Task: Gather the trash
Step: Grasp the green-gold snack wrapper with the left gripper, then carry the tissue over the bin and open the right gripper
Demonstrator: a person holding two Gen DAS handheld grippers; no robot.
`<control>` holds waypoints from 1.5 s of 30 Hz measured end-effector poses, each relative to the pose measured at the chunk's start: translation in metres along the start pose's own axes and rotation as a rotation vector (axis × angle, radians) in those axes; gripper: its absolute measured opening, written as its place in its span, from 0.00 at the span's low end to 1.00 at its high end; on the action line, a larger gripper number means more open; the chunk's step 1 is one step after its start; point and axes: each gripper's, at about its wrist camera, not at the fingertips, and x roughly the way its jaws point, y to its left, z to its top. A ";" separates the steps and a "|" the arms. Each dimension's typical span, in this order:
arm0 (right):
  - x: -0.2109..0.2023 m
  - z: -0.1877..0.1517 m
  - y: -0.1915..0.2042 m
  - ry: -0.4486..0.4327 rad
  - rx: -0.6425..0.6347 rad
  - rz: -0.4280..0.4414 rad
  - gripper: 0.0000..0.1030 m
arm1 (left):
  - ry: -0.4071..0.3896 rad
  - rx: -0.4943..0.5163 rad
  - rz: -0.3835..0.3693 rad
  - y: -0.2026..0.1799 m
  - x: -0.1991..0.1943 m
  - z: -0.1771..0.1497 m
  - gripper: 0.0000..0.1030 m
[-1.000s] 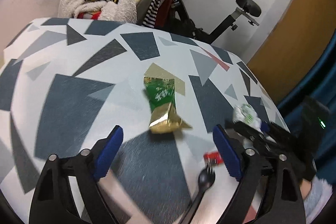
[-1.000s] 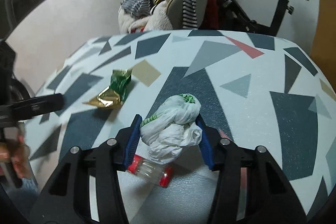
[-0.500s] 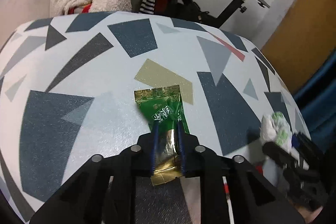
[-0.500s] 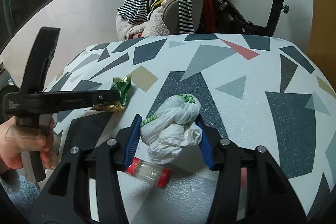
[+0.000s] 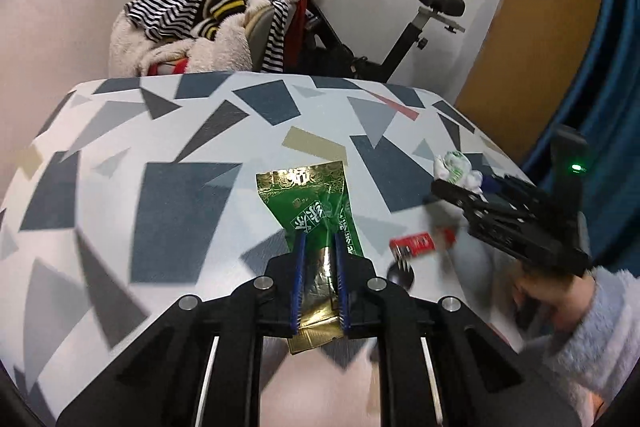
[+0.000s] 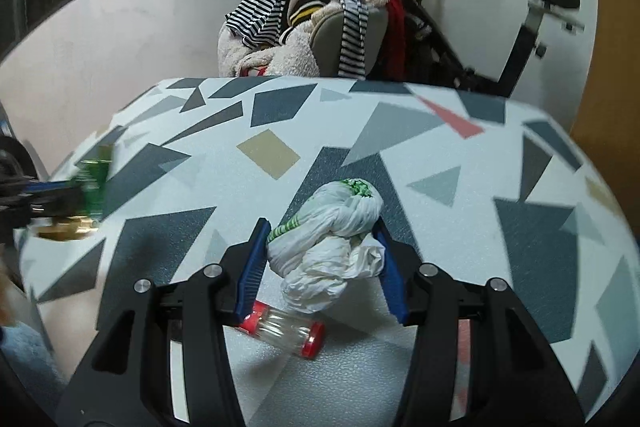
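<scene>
My left gripper (image 5: 319,241) is shut on a green and gold snack wrapper (image 5: 311,193) and holds it up off the patterned table (image 5: 180,183). The wrapper's gold end hangs below the blue pads. In the right wrist view my right gripper (image 6: 322,227) is shut on a crumpled white plastic bag (image 6: 326,247) with green print. The left gripper with the wrapper (image 6: 90,183) shows blurred at that view's left edge. The right gripper with the bag (image 5: 456,169) appears at the right of the left wrist view, held by a hand in a fuzzy sleeve (image 5: 576,311).
On the table lie a clear small bottle with red caps (image 6: 282,327), a red packet (image 5: 414,245) and a black plastic fork (image 5: 402,273). Behind the table stand a chair piled with clothes (image 5: 208,23) and an exercise bike (image 5: 400,39).
My left gripper went from open above the wrapper to shut on it, then lifted it off the table and drew back. The right gripper kept its hold on the bag and stayed put.
</scene>
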 end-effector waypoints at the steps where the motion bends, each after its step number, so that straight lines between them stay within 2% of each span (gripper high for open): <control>1: -0.003 0.001 0.002 -0.005 -0.007 -0.003 0.50 | -0.005 -0.003 -0.004 0.001 -0.009 -0.004 0.13; 5: -0.033 0.000 0.013 -0.044 -0.035 0.011 0.51 | -0.036 0.039 -0.005 -0.006 -0.050 -0.020 0.13; 14: -0.091 -0.016 0.035 -0.063 -0.080 0.048 0.51 | -0.097 0.099 -0.047 -0.037 -0.114 -0.063 0.13; 25: -0.142 -0.086 0.064 -0.020 -0.089 0.127 0.51 | -0.099 0.136 -0.082 -0.071 -0.146 -0.126 0.13; 35: -0.146 -0.158 0.103 0.108 -0.129 0.245 0.51 | -0.084 0.076 -0.081 -0.064 -0.153 -0.162 0.13; 40: -0.136 -0.173 0.124 0.190 -0.192 0.285 0.51 | -0.081 0.093 -0.051 -0.064 -0.156 -0.175 0.13; 45: -0.128 -0.182 0.133 0.229 -0.205 0.281 0.51 | -0.077 0.092 -0.037 -0.060 -0.155 -0.185 0.13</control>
